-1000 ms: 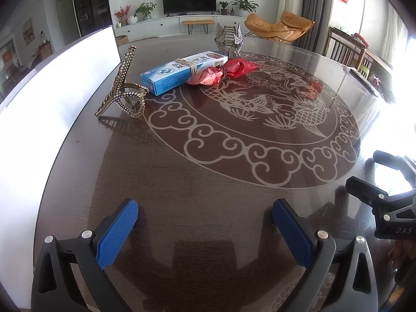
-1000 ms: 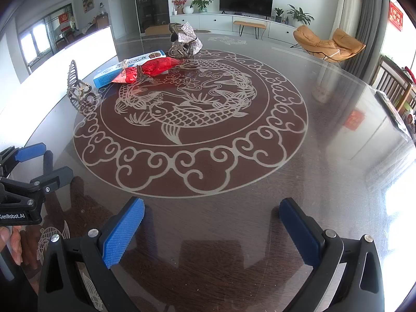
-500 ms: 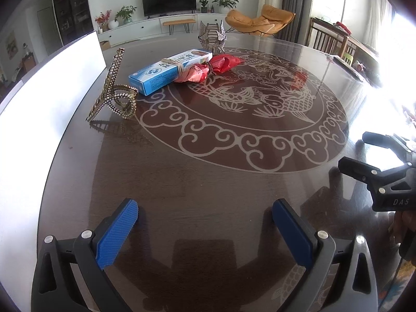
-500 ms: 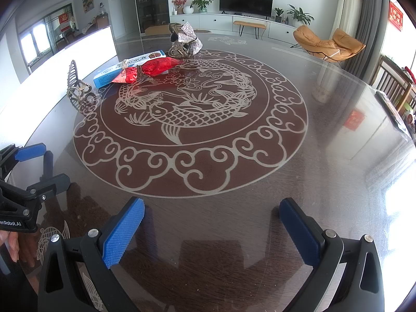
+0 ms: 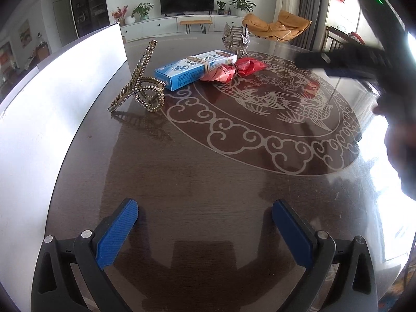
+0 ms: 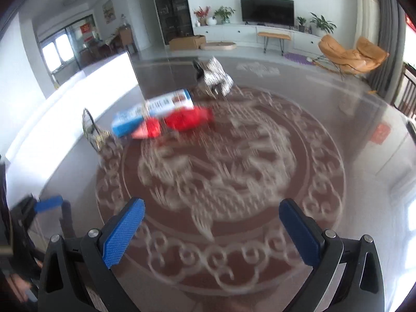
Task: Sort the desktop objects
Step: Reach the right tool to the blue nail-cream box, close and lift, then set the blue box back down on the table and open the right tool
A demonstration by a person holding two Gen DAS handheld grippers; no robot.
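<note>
On the dark round table (image 5: 208, 182) lie a jewelled gold hair clip (image 5: 141, 84), a blue-and-white box (image 5: 195, 69), a red wrapped packet (image 5: 234, 70) against the box, and a metal ship model (image 5: 235, 41) at the far side. My left gripper (image 5: 205, 221) is open and empty, low over the near table edge. My right gripper (image 6: 212, 223) is open and empty, raised above the table's middle; its view is blurred and shows the clip (image 6: 93, 132), the box (image 6: 153, 111), the packet (image 6: 182, 122) and the ship model (image 6: 214, 78). The right gripper's body (image 5: 364, 59) shows blurred at the upper right of the left wrist view.
A white panel (image 5: 57, 88) stands along the table's left edge. A fish and cloud pattern (image 5: 273, 109) covers the table's middle. Beyond the table are a TV unit (image 5: 187, 2) and an orange chair (image 5: 275, 27).
My right gripper has risen and swung forward over the table, blurring its view. My left gripper has moved a little closer to the clip and box. Both stay open.
</note>
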